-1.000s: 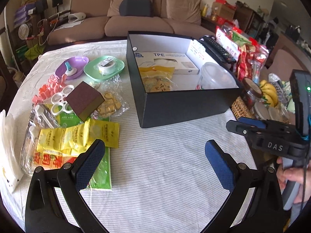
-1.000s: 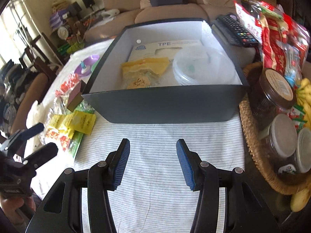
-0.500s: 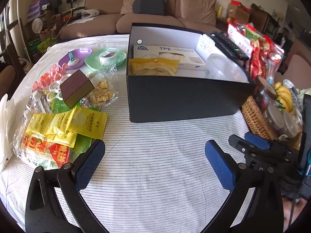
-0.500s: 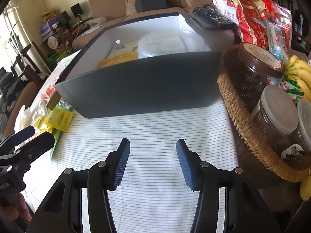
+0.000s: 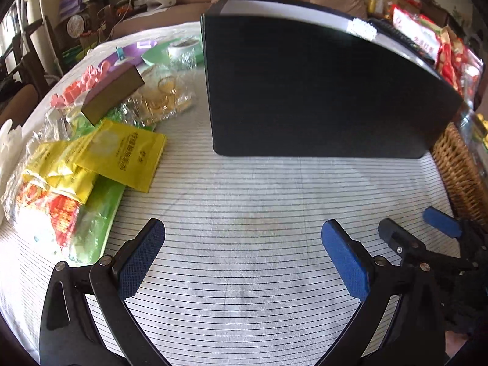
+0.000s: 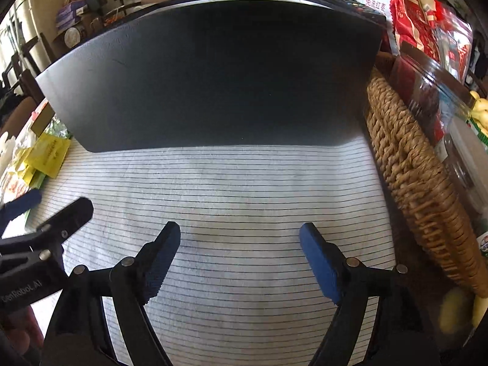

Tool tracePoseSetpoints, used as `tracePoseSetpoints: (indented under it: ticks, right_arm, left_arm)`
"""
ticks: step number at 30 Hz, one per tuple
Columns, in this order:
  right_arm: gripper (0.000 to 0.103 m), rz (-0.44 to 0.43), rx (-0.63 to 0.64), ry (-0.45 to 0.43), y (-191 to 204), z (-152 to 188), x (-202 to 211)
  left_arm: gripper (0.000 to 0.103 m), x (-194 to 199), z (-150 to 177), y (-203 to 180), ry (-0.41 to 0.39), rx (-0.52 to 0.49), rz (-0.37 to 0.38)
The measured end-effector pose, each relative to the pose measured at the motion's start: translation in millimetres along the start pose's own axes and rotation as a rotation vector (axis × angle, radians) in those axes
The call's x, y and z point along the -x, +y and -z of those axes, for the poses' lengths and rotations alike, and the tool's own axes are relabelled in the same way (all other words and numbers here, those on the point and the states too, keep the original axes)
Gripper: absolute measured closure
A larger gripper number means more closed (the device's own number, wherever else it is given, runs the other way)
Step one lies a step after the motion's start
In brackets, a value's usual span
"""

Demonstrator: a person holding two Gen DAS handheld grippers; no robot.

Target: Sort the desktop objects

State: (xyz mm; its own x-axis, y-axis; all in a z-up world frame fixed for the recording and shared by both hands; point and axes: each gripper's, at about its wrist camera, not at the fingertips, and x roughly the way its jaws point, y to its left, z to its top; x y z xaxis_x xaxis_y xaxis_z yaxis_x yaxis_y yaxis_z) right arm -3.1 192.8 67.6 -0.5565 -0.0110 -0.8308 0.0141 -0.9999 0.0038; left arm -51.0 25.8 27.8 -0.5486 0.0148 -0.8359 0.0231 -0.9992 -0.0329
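Black box beyond both empty tools.

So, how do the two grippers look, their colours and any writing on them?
Both are alike: the left gripper and the right gripper have black jointed frames with silver rivets, and their fingers carry blue textured pads. In the right wrist view, the left gripper's body bears pale lettering, partly cut off. No cables or sleeves can be seen.

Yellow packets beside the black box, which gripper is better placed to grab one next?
Probably left. The yellow packets lie just ahead-left of the open left gripper; the right gripper faces the black box.
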Motion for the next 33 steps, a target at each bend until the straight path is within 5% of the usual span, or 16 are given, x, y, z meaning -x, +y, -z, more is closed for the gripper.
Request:
tracePoseSetpoints:
  ticks: [7, 33]
  right_arm:
    - [0.0, 0.042, -0.02, -0.048, -6.2, 8.2, -0.6]
    - [0.0, 0.046, -0.03, -0.055, -8.0, 12.5, 3.5]
  left_arm:
    - [0.0, -13.2, 4.5, 8.9, 0.013, -0.01, -0.024]
    - [0.0, -6.1, 15.8, 13.8, -0.022, -0.007, -0.026]
